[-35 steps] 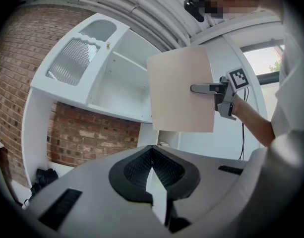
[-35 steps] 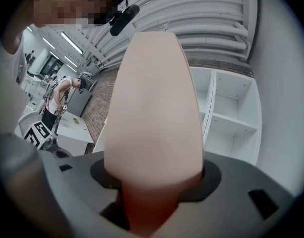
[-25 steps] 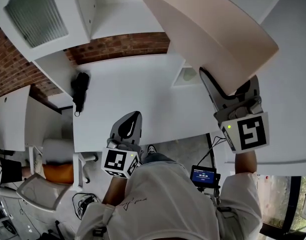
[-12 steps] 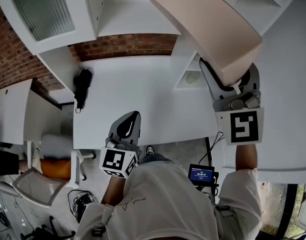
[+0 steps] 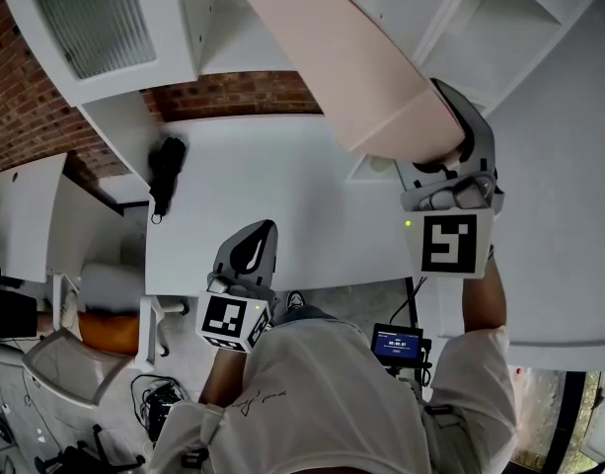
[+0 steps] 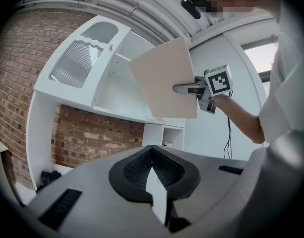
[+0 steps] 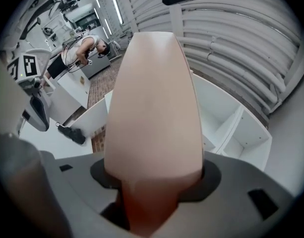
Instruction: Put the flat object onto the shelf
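Head view: right gripper [image 5: 448, 138] clamps pink board [image 5: 346, 62], upper centre; best levelled entering shelf [image 5: 238, 52]; left gripper [image 5: 255, 243] closed, empty.

Flat board [image 5: 351, 67] pale pink; shelf [image 5: 248, 42] white; wall [image 5: 233, 92] red brick; desk [image 5: 282, 186] white

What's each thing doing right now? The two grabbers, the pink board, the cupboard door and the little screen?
right gripper: shut on the board's edge.
left gripper: shut, nothing in it.
board: held up in the air, tilted, not on the shelf yet.
cupboard door: swung open.
little screen: lit.
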Motion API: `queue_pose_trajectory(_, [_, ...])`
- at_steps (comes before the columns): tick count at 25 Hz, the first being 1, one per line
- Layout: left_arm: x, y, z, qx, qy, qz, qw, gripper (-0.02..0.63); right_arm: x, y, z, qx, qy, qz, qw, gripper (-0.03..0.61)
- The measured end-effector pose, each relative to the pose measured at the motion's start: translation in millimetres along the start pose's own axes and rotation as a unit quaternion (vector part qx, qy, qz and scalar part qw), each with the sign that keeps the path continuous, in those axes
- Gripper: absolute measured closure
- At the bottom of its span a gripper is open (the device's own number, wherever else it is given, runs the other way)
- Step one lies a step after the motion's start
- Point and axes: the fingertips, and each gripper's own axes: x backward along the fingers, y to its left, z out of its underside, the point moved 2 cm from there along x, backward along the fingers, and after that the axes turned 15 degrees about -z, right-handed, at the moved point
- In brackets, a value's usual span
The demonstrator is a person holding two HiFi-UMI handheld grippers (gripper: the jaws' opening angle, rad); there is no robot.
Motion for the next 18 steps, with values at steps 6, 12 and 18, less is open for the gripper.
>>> queue_pose_trajectory(6, [-1,5,1,0.0,0.001,-0.009,1.0,0.6,-19,5,5,0.025,0.019,-0.007,0.999,0.302])
queue_pose_trajectory(12, [1,14,1,-0.002,0.001,-0.022,0.9998,0.6,-38,13,6,0.062,0.033,-0.015,0.997,0.302])
queue_pose_trajectory(18, [-1,22,-1,-0.007,0.0,-0.031,0.9995,0.6,-56,19,10,0.104,0.064,-0.02,0.992,0.301])
